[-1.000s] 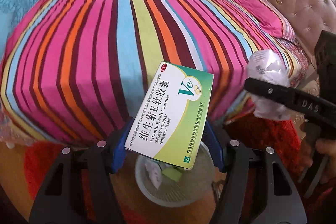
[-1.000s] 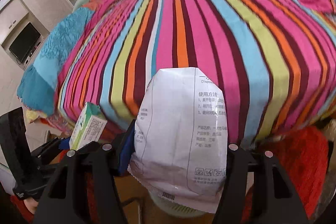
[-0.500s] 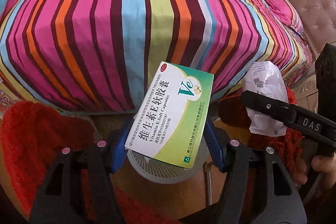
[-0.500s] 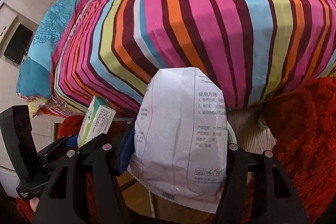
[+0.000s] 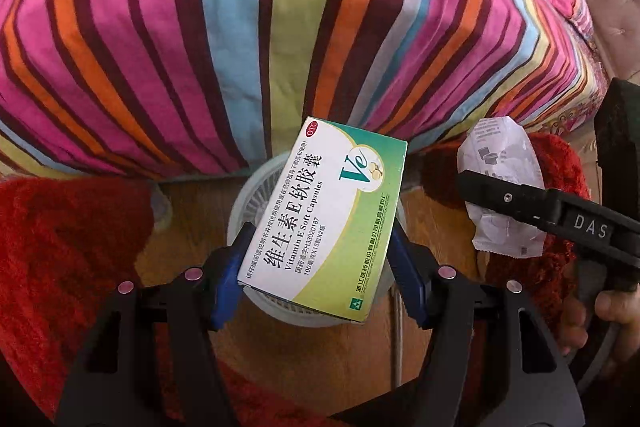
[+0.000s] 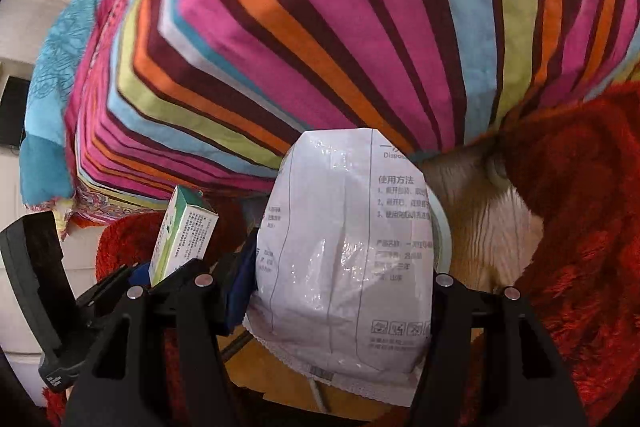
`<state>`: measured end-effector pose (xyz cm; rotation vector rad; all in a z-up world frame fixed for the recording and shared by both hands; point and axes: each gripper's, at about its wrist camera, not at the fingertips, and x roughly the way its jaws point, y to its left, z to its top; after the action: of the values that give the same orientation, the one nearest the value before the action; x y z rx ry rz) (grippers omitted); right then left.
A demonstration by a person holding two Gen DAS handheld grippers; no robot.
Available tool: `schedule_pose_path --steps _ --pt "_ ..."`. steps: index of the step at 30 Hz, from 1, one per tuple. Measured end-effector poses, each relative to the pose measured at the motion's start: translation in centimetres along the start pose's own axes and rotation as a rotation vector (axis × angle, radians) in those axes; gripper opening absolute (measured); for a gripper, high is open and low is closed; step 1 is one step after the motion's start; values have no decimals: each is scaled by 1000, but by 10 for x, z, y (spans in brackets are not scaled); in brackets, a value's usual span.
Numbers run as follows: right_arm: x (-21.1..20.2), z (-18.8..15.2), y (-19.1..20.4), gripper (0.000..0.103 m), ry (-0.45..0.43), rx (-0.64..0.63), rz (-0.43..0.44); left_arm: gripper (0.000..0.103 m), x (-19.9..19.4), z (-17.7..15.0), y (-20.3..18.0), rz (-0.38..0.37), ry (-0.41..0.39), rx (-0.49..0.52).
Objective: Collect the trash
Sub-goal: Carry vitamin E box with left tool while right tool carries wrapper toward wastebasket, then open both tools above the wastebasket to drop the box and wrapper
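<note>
Pinching a green-and-white cardboard medicine box (image 5: 324,215), the left hand-held gripper (image 5: 320,267) hangs over a white slatted plastic bin (image 5: 256,195) visible only in its view; the right hand-held gripper (image 6: 340,303) clamps a white crinkled plastic packet (image 6: 344,247) near the striped bed (image 6: 320,27).

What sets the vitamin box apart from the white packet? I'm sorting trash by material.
The vitamin box is a rigid green-and-white carton with flat faces and sharp corners; the white packet is a soft, glossy, puffed pouch with a serrated edge. The box is in the left gripper, the packet in the right gripper. Both carry Chinese print and are clamped between jaws.
</note>
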<state>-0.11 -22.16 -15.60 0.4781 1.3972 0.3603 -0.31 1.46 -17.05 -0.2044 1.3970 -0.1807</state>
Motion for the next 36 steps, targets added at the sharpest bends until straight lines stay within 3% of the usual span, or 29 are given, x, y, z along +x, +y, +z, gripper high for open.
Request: schedule_pose_path --steps 9,17,21,36 --pt "35 -1 -21 58 148 105 4 63 38 0 5 7 160 -21" --pt "60 -2 -20 58 216 153 -3 63 73 -4 12 9 303 -56" --pt "70 -1 -24 58 248 182 -6 63 79 -4 18 3 327 -99" --pt "110 -4 -33 58 350 255 -39 63 98 -6 17 19 397 -101"
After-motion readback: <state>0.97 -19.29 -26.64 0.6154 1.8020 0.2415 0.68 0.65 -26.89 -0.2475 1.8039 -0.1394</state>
